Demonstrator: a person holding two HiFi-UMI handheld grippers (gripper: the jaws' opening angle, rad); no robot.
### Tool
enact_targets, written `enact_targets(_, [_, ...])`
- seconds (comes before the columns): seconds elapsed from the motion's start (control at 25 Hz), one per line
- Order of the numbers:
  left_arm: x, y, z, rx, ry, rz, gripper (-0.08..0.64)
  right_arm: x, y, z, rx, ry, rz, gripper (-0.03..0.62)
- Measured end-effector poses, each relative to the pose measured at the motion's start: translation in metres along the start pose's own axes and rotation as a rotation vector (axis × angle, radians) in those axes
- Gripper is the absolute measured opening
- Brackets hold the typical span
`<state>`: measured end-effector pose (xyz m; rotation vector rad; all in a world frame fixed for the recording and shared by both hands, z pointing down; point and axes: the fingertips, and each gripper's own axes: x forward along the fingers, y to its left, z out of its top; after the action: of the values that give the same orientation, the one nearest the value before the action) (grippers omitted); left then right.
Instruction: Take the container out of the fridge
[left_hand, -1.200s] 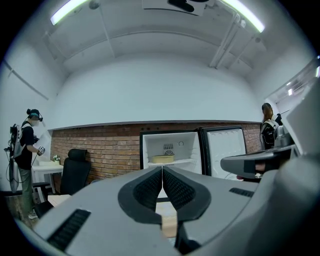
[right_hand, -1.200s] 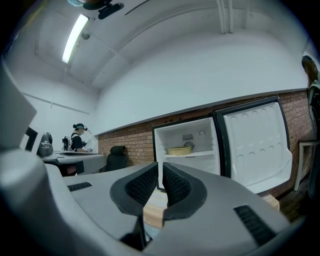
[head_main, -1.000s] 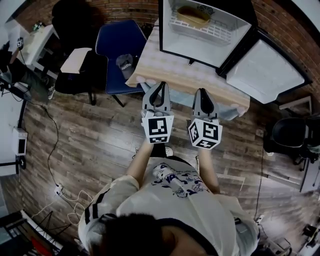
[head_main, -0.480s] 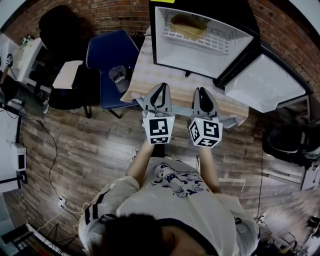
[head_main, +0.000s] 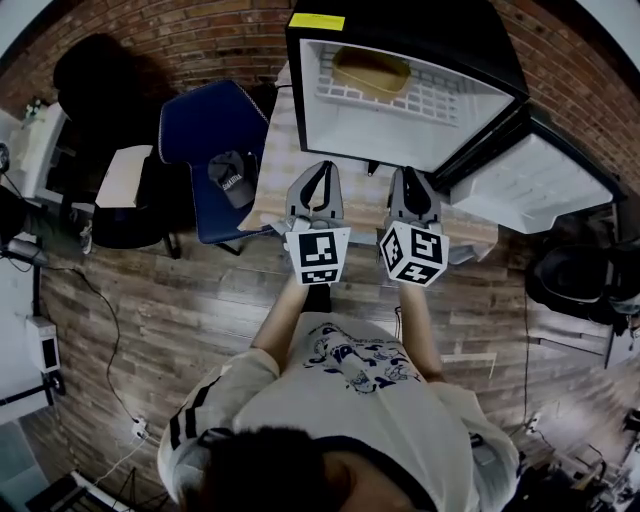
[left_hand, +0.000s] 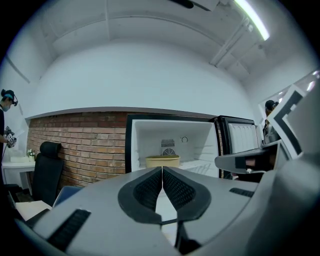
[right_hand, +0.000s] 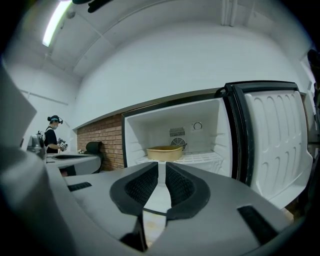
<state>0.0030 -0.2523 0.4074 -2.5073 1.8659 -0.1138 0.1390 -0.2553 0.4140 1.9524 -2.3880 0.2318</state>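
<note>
Step in hand: approach to the fridge (head_main: 390, 135), judged early; nothing is grasped yet.

The container (head_main: 372, 68) sits on the wire shelf (head_main: 430, 95) inside the fridge, toward its back wall. The fridge door (head_main: 530, 185) stands swung wide to the fridge's right.

Left tongs (head_main: 320, 170): closed tip to tip, empty. Right tongs (head_main: 410, 175): closed to a thin slit, empty. Both are well short of the fridge opening, over the front edge of the desk (head_main: 275, 170) that carries the fridge.

Recommendation: open the tongs before you enter the fridge. Go in level, above the shelf. Take the container by its rim or opposite walls, and lift it free of the wire before you draw it out.

Only the head view shows the gap between the tongs and the fridge. Only the gripper views show the tips' closure, and that the container sits upright in front of the fridge's rear vent.
</note>
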Motion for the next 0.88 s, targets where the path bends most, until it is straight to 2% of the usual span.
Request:
enact_targets(0.2, [0.027, 0.007, -0.001, -0.005, 0.014, -0.036, 0.02, 0.034, -0.01, 0.013, 0.066, -0.004, -0.028, 0.048])
enact_targets(0.88, [0.091, 0.018, -0.003, -0.025, 0.034, -0.133, 0.02, 0.129, -0.051, 0.051, 0.201, 0.051, -0.172, 0.049])
